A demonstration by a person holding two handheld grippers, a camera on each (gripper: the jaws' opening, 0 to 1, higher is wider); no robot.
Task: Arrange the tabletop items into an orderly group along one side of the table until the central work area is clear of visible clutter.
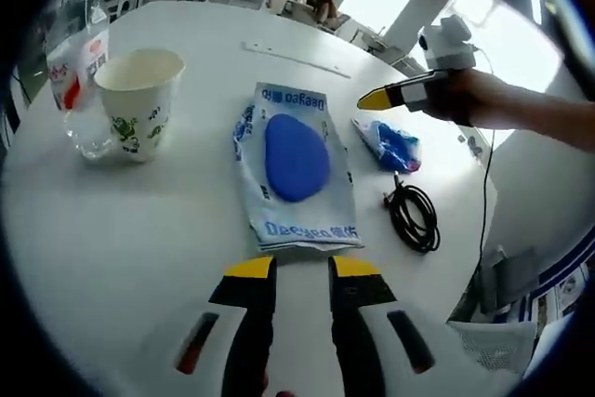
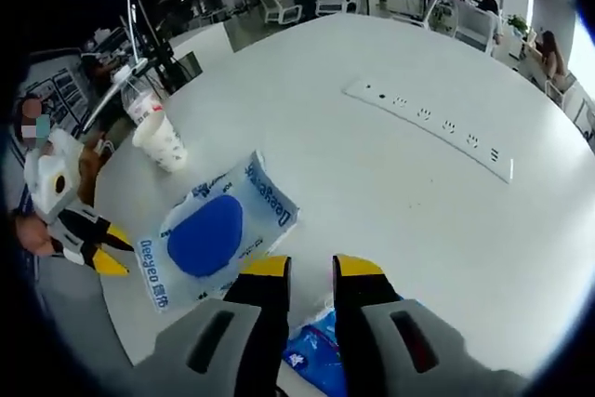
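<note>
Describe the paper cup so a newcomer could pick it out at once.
On the white table, look beside the wipes pack with the blue oval. The cup stands upright and open next to a clear bottle. Unlike the bottle, it is opaque white with green leaf prints.

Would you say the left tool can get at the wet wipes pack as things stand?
Probably yes. The left tool sits open just short of the wet wipes pack, whose near edge faces it with bare table between. The paper cup stands well aside.
</note>
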